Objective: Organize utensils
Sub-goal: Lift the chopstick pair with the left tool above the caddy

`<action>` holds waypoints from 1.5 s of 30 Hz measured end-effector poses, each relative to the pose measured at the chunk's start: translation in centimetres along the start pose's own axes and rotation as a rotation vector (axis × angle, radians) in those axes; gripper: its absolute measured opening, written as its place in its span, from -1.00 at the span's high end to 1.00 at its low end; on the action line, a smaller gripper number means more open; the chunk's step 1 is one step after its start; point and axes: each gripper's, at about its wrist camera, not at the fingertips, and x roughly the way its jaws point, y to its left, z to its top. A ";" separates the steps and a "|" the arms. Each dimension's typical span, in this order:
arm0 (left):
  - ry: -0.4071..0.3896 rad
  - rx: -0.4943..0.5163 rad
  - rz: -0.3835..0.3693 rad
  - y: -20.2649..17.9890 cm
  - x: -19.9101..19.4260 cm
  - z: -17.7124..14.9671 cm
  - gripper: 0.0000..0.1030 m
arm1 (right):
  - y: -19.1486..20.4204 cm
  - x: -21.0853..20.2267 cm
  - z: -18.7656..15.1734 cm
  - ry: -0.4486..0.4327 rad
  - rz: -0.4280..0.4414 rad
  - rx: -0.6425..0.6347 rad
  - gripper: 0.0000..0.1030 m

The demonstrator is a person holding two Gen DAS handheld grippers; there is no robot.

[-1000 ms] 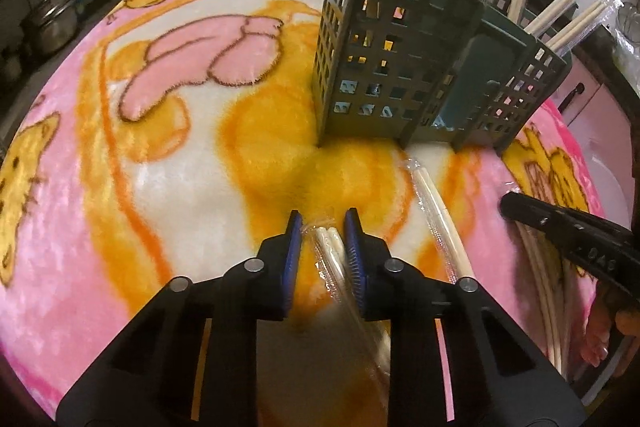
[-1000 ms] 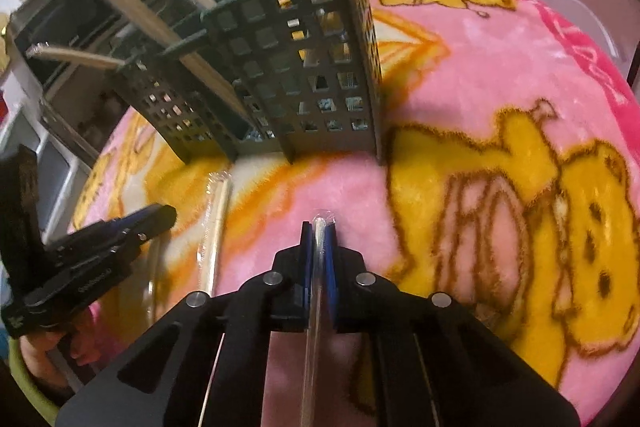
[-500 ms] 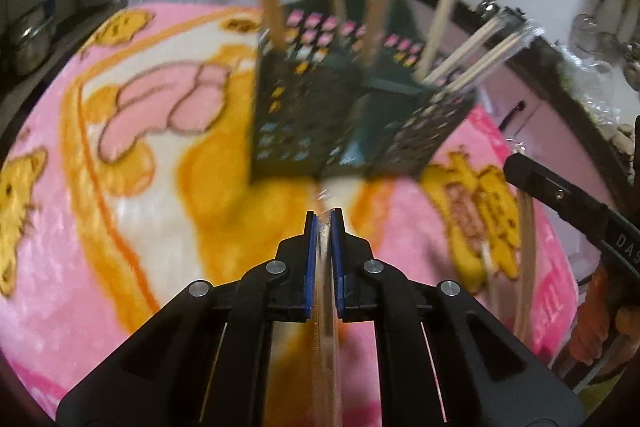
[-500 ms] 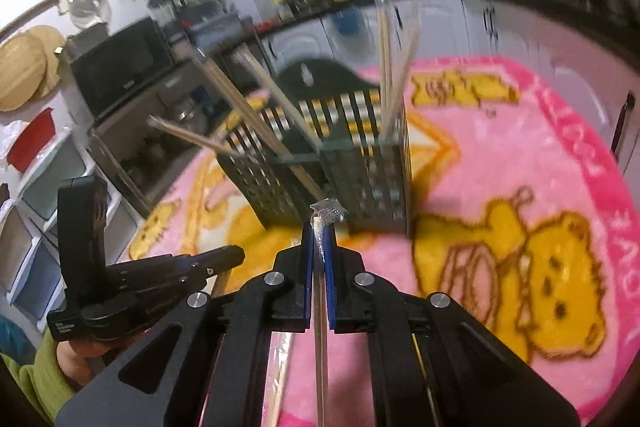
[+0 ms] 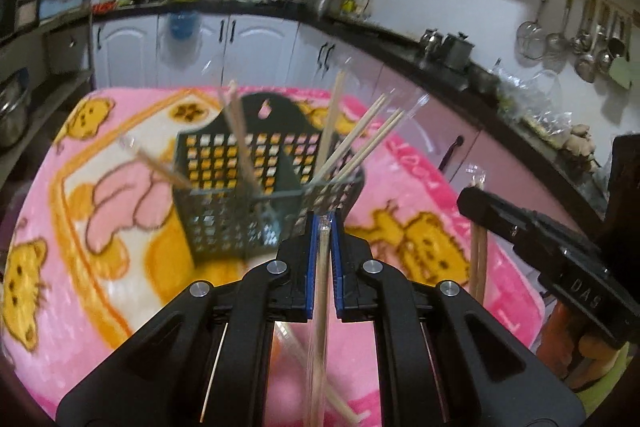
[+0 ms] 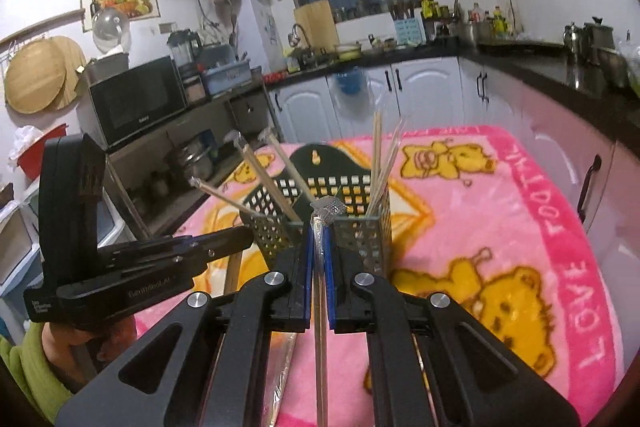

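Observation:
A dark green lattice utensil basket stands on the pink cartoon blanket, with several wrapped chopstick pairs leaning out of it. My left gripper is shut on a plastic-wrapped pair of chopsticks, raised just in front of the basket. My right gripper is shut on another wrapped pair, its crimped wrapper tip poking out before the basket. Each gripper shows in the other's view: right one, left one.
More wrapped chopsticks lie on the blanket under the left gripper. Kitchen counters and white cabinets ring the table. A microwave sits at left. A green sleeve and hand hold the left gripper.
The left gripper closed on a wrapped chopstick pair lying on the blanket. Both grippers then rose with their pairs, and the views tilted up from the blanket toward the basket top and kitchen.

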 end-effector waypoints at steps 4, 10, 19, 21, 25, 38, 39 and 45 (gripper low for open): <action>-0.038 0.030 -0.012 -1.4 -0.9 1.2 0.93 | -0.4 -1.2 0.4 -0.037 -0.008 0.004 0.89; -0.079 0.046 -0.032 -2.8 -1.8 2.9 0.93 | -0.9 -2.9 1.3 -0.091 -0.021 0.007 0.89; -0.155 0.072 -0.043 -4.6 -3.3 5.8 0.93 | -2.0 -4.7 2.3 -0.144 -0.016 0.036 0.89; -0.165 0.060 -0.055 -4.8 -3.6 6.4 0.93 | -1.9 -5.2 2.6 -0.156 -0.004 0.037 0.89; -0.216 0.079 -0.039 -5.5 -4.5 7.9 0.93 | -1.8 -5.8 3.3 -0.184 0.003 0.027 0.89; -0.335 0.090 0.036 -6.1 -4.5 12.4 0.93 | -1.8 -4.8 6.6 -0.290 0.013 0.031 0.89; -0.341 0.089 0.047 -5.9 -4.3 12.8 0.93 | -1.9 -4.5 6.9 -0.298 0.018 0.034 0.89; -0.376 0.094 0.121 -5.4 -3.4 14.0 0.93 | -2.0 -2.0 9.0 -0.350 0.019 0.035 0.89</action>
